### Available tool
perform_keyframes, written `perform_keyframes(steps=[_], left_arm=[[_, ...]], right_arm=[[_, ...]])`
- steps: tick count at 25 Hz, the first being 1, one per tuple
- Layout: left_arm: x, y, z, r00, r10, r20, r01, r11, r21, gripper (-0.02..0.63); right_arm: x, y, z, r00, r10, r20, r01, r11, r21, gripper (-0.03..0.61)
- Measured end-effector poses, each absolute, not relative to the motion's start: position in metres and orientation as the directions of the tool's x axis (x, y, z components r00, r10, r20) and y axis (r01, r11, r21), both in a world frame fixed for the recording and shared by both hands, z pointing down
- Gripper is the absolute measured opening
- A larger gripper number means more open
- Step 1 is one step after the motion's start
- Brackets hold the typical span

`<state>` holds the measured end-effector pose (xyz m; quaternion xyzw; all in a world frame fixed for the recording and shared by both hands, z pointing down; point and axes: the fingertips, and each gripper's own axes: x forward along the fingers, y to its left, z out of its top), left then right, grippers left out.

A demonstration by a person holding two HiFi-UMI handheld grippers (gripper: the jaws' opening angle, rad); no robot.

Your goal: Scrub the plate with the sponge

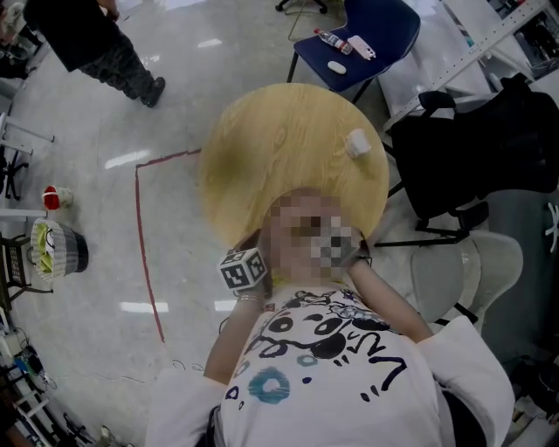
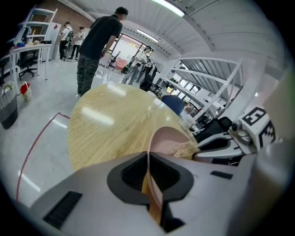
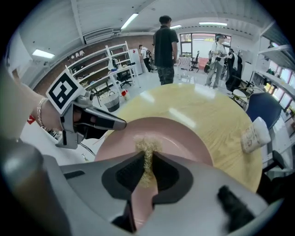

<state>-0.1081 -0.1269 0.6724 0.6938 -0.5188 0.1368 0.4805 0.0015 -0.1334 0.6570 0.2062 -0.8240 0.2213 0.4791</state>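
Left tongs [image 2: 149,161] are closed narrow on the rim of the pink plate [image 3: 182,138], which runs edge-on between the pads in the left gripper view. Right tongs [image 3: 147,162] are pinched tight on the sponge [image 3: 147,144], a tan fibrous wad, with only a thin strip of it showing between the pads. The sponge's free end sits on the plate's inner face, near the middle and toward the left tongs' side. From the right gripper view the left tongs grip the plate's left rim, and a hand and a wrist with a bracelet show behind them. The plate is tilted and held over the near edge of the round wooden worktop [image 1: 288,140] (whether it touches the wood cannot be told). In the head view a mosaic patch covers the plate area, and only the left tongs' marker cube [image 1: 243,268] shows clearly beside it. A small white packet-like item [image 1: 357,142] lies on the worktop's right side, well apart from the plate. Beyond the far edge stands a blue chair [image 1: 384,26] with a few small things on its seat. A black bag [image 1: 472,148] sits to the right of the worktop. A red tape line [image 1: 140,236] runs on the floor at left, with a basket [image 1: 57,249] further left. A person in a dark top [image 3: 165,41] stands past the worktop (others are farther back).
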Motion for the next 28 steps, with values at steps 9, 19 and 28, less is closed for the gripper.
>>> perform_keyframes(steps=[9,19,28], left_arm=[[-0.106,-0.128,0.673,0.425,-0.583,0.692,-0.856,-0.010,0.517,0.025],[-0.106,-0.138,0.673,0.382,-0.630,0.676,-0.841,0.066,0.537,0.025],[-0.108,-0.136,0.674,0.350,-0.656,0.668,-0.826,0.121,0.551,0.025]], right_arm=[[-0.007,-0.152,0.660,-0.456,-0.153,0.877,-0.531,0.837,-0.131,0.063],[0.028,-0.195,0.659,-0.410,-0.253,0.876,-0.630,0.774,-0.071,0.061],[0.071,-0.172,0.656,-0.370,-0.266,0.890,-0.658,0.752,-0.049,0.061]])
